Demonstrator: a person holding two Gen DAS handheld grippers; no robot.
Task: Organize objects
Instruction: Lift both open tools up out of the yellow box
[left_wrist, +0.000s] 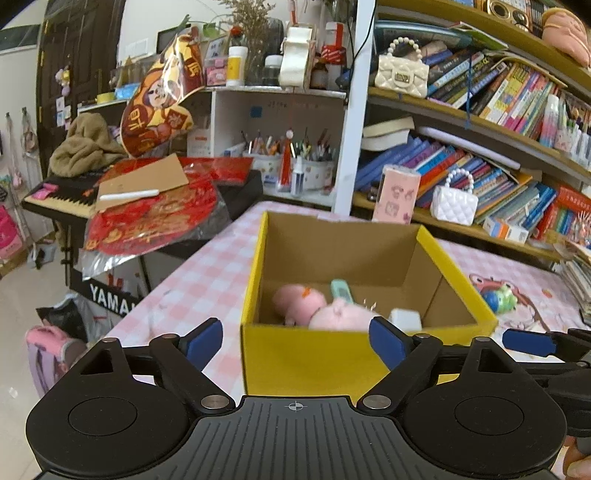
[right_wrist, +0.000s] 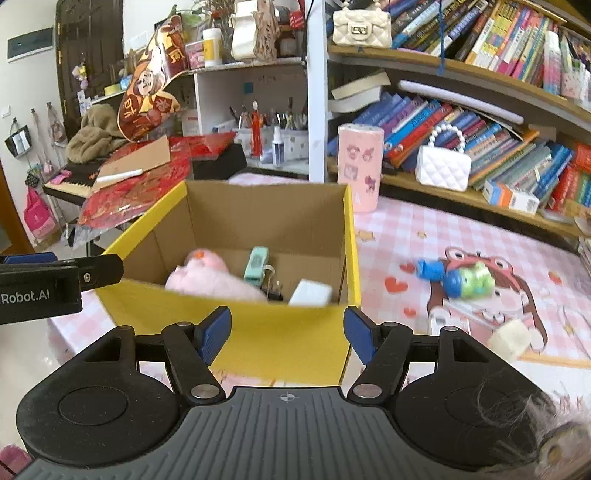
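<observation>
showing only rightward: white cube (right_wrist: 511, 338), tablecloth (right_wrist: 461, 236)

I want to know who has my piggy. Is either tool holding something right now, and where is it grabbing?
Nothing is held. The left tool and right tool are both open and empty. The pink plush lies inside the yellow box.

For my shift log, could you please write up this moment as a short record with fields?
container: yellow cardboard box on the pink checked tablecloth
inside box: pink plush toy, mint-green stapler, white rectangular block
outside box: blue-and-green plastic toy, cream cube, both on the cloth right of the box
left hand-held gripper: open, empty, facing the box
right hand-held gripper: open, empty, facing the box
</observation>
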